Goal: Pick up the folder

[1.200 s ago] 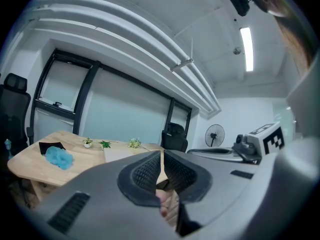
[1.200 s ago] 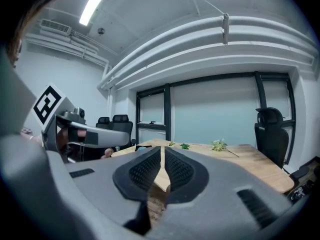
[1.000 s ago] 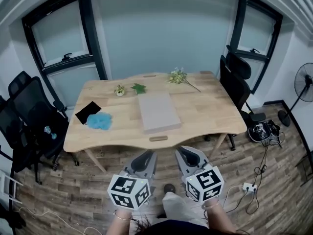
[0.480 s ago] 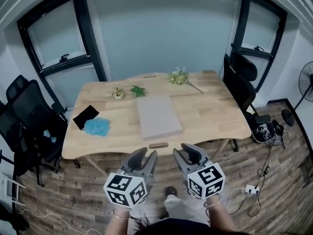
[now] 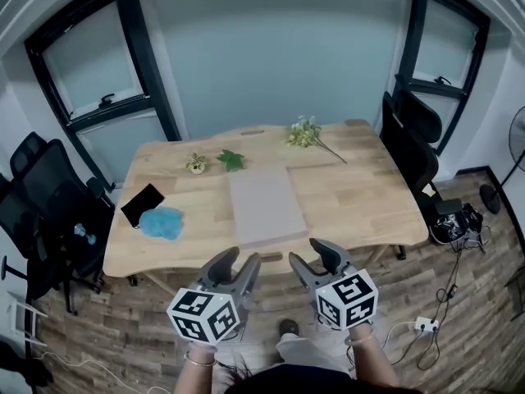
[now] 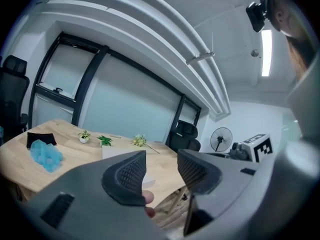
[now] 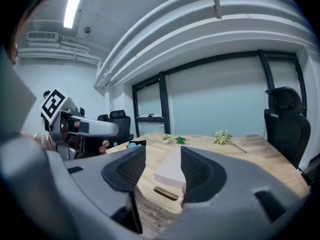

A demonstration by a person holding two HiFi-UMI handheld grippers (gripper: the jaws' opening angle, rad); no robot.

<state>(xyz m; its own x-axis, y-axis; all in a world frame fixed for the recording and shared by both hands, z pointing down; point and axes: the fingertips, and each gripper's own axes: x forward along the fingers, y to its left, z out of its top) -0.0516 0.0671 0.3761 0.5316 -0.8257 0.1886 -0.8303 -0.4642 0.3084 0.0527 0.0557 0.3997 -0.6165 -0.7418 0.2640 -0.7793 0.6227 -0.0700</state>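
Folder (image 5: 264, 206) lies on the table (image 5: 361, 195) just ahead of our left gripper (image 5: 235, 261) and right gripper (image 5: 310, 255); both are opening, jaws empty.

Grey folder (image 5: 264, 207) flat, closed, mid-table (long edge toward person).

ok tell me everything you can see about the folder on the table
The folder is a plain pale grey-pink rectangle, matte, closed and thick, like card. It lies flat mid-width on the wooden table, long sides running away from the person, near end close to the front edge. Nothing lies on it; only the table touches it. A green leaf sprig sits apart beyond its far left corner.
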